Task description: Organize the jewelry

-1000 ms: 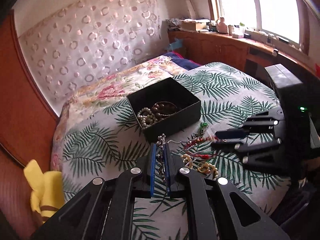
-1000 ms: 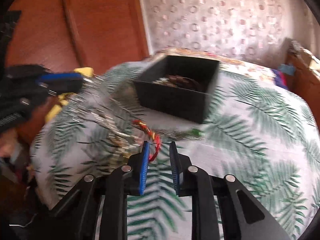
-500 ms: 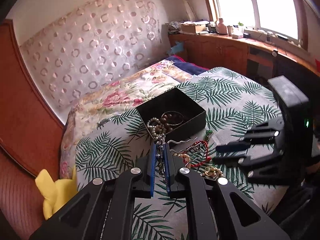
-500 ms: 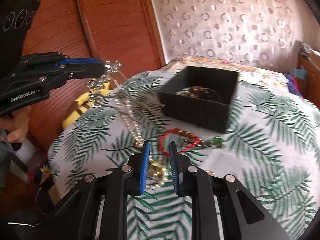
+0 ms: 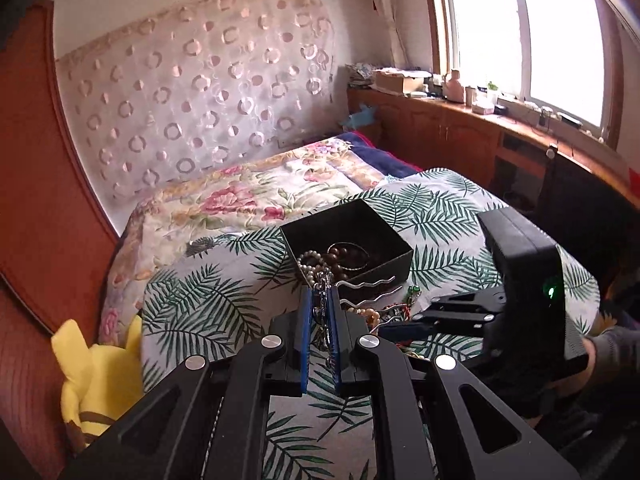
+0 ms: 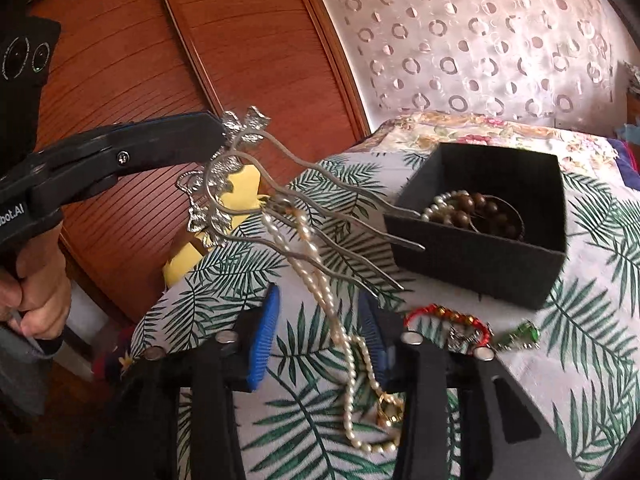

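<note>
Left gripper: fingers clamped together on the ornate head of one silver wavy-pronged metal hair comb, lifted clear of the bed; its prongs run out ahead of the fingertips, tips reaching the near wall of the open black square cardboard box. A strand of small white pearls is caught on the comb and drapes from the prongs down to the palm-leaf print bedspread

Right gripper: blue-padded fingers apart, holding nothing; the pearl strand hangs straight down through the gap between them and pools below, with a gold ring-shaped piece on it

Just right of the right fingers on the bedspread: one red and gold beaded bracelet, one green stone charm

In the box, ahead of both pairs of fingers: one pearl bracelet, one dark brown wooden bead bracelet

Beyond the left fingers, off the bed edge: one yellow plush toy
</note>
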The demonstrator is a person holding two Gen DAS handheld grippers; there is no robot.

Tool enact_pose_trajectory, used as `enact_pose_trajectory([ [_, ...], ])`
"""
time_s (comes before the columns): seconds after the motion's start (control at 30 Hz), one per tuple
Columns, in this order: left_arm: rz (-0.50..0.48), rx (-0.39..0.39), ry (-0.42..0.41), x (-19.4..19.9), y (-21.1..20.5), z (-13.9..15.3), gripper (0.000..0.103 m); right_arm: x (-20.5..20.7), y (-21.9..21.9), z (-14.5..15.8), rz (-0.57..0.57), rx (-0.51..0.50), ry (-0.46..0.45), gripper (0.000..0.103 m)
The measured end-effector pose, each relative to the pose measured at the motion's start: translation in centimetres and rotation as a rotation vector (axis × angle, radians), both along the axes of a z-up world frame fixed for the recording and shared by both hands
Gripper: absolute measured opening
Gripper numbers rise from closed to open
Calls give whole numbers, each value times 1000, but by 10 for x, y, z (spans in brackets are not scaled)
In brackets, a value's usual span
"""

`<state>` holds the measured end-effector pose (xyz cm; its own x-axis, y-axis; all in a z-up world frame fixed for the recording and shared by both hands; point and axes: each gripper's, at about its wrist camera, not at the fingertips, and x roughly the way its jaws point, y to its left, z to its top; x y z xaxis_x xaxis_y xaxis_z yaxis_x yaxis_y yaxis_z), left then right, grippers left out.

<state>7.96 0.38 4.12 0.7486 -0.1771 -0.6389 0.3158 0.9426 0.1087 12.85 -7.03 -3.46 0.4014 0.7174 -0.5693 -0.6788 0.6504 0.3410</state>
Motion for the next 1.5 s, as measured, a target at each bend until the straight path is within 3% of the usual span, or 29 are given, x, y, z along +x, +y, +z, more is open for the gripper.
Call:
enact_pose_trajectory([
  [0.03, 5, -5, 1, 0, 3, -1, 7, -1, -1, 0, -7, -11, -5, 7],
  [0.07, 10, -7, 2, 0, 5, -2, 7, -2, -2, 0, -18, -22, -13, 6],
  [0.37, 14, -25, 32, 3, 13, -14, 7, -19, -30, 14, -81, -93, -102, 5],
  [0.63, 6, -181, 93, 5, 31, -18, 7, -23, -47, 15, -130, -129, -171, 6],
  [0.7, 28, -198, 87, 5, 35, -20, 7, -22, -56, 15, -125, -91, -151, 6],
  [0.83, 44, -219, 87, 4, 42, -24, 7, -21, -66, 14, -123, -70, -138, 5],
  [0.97, 57, -192, 73, 2, 44, -24, 7, -22, -72, 18, -148, -84, -158, 5],
  [1.2, 74, -164, 27, 3, 43, -17, 7, -28, -76, 56, -140, -96, -254, 5],
  [1.5, 91, -191, -42, 28, 32, 2, 7, -15, -75, 139, -125, -142, -423, 5],
])
